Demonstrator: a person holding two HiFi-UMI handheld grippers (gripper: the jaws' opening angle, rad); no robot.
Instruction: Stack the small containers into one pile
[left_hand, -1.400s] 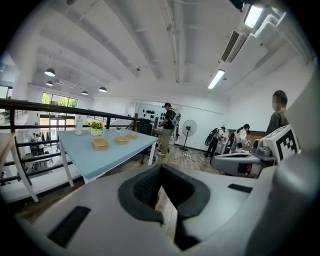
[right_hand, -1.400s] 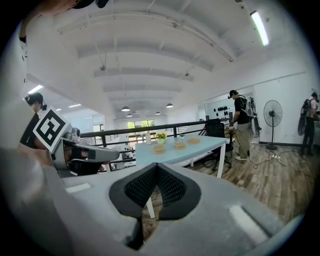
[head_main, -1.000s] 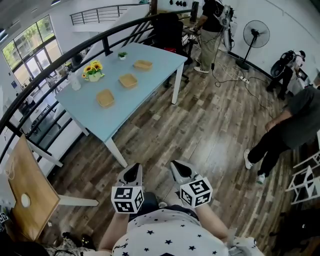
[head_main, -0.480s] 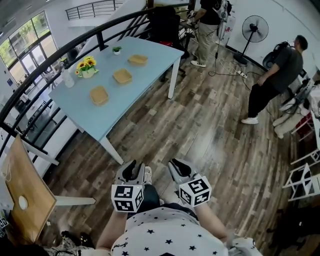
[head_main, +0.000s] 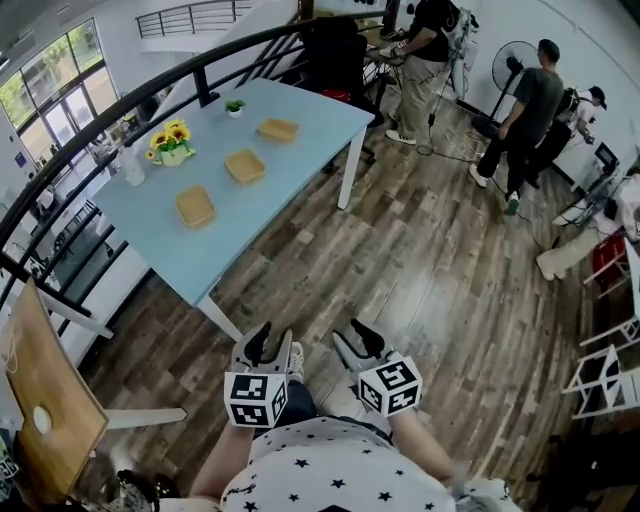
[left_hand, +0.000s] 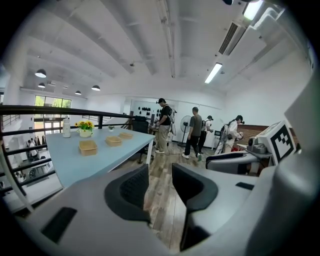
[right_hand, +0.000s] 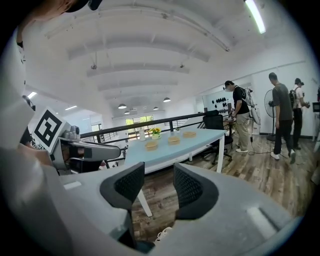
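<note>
Three small containers lie unstacked in the head view: the near container (head_main: 195, 206), the middle container (head_main: 245, 166) and the far container (head_main: 279, 129) run in a spaced row along the light blue table (head_main: 300, 150), none touching another, with a sunflower pot (head_main: 170, 148) beside them by the railing. Well short of that table, over the wood floor, the left gripper (head_main: 272, 343) and the right gripper (head_main: 352, 338) hang side by side in front of the person, both with jaws that have just been opening and nothing between them. Over to the left gripper view: the left gripper (left_hand: 160, 175) shows its jaws spread, only floorboards in the gap, and the near container (left_hand: 88, 147) far off to the left on the table (left_hand: 70, 162). Now the right gripper view: the right gripper (right_hand: 159, 182) is spread wide and empty too, and the middle container (right_hand: 173, 140) sits on the table (right_hand: 170, 151) well beyond its tips.
</note>
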